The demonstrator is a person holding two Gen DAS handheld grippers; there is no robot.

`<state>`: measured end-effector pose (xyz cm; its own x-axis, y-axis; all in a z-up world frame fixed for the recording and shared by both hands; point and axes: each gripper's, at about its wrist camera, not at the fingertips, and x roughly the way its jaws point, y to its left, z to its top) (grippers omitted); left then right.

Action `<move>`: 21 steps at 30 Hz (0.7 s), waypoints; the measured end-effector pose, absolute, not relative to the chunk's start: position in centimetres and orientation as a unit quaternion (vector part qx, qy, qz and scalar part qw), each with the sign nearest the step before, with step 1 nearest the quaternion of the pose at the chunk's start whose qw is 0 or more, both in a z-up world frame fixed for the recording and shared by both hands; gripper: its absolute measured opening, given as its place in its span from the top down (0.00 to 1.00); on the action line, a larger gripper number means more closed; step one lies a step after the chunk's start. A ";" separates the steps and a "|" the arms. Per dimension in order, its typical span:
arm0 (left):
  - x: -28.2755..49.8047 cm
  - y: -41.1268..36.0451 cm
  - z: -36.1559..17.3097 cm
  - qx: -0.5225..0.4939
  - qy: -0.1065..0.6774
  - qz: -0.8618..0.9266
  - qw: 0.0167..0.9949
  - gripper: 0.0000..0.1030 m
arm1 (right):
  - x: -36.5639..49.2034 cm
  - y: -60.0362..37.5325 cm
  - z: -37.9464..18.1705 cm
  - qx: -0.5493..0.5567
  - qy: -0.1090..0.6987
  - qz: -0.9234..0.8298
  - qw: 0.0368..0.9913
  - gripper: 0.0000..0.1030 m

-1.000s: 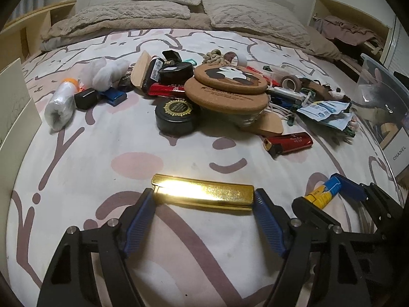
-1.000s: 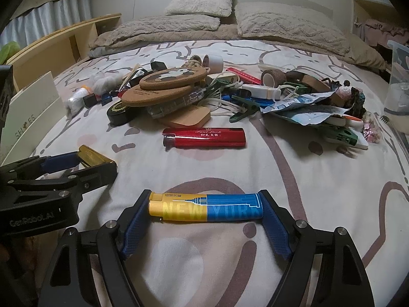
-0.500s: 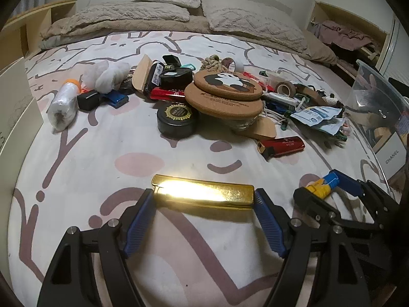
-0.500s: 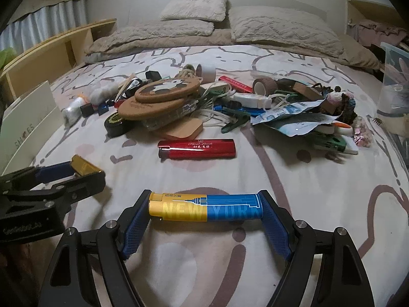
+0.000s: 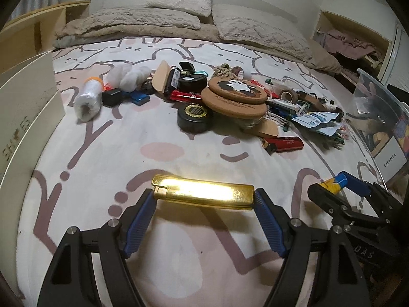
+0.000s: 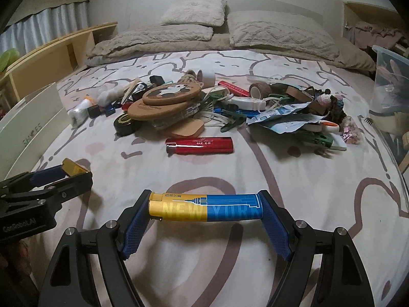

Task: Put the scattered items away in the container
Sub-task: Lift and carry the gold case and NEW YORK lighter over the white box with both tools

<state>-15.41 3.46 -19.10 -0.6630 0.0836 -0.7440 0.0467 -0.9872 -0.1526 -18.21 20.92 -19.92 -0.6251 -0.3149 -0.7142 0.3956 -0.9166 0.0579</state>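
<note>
Black gripper [image 6: 204, 211] frames, ribbed blue pads, silver screws, seemingly.

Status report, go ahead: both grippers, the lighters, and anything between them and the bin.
Left gripper shut on gold lighter. Right gripper shut on yellow-blue lighter. Clear bin at right, path open. Red lighter on bed.

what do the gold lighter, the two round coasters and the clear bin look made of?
Gold lighter: polished metal or metallic plating, judging by the mirror-bright glare; which one is unclear.
Round coasters: cork, matte tan with a grainy speckled face and a printed panda on the top one.
Clear bin: see-through plastic, glossy, contents visible through the wall.
</note>
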 end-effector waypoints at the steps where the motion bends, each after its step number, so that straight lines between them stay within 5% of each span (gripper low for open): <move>1: -15.2 3.4 -19.0 -0.409 -0.078 0.909 0.008 0.25 | -18.1 20.9 -19.9 0.385 0.052 -0.900 0.198 0.21; 21: -10.5 2.1 -15.1 -0.380 -0.082 0.921 0.006 0.25 | -14.3 21.1 -16.5 0.363 0.027 -0.908 0.209 0.21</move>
<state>-10.51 2.07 -15.13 -0.7113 0.0732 -0.6991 0.0507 -0.9866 -0.1549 -14.28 21.09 -16.52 -0.6497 -0.3598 -0.6696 0.3988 -0.9113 0.1026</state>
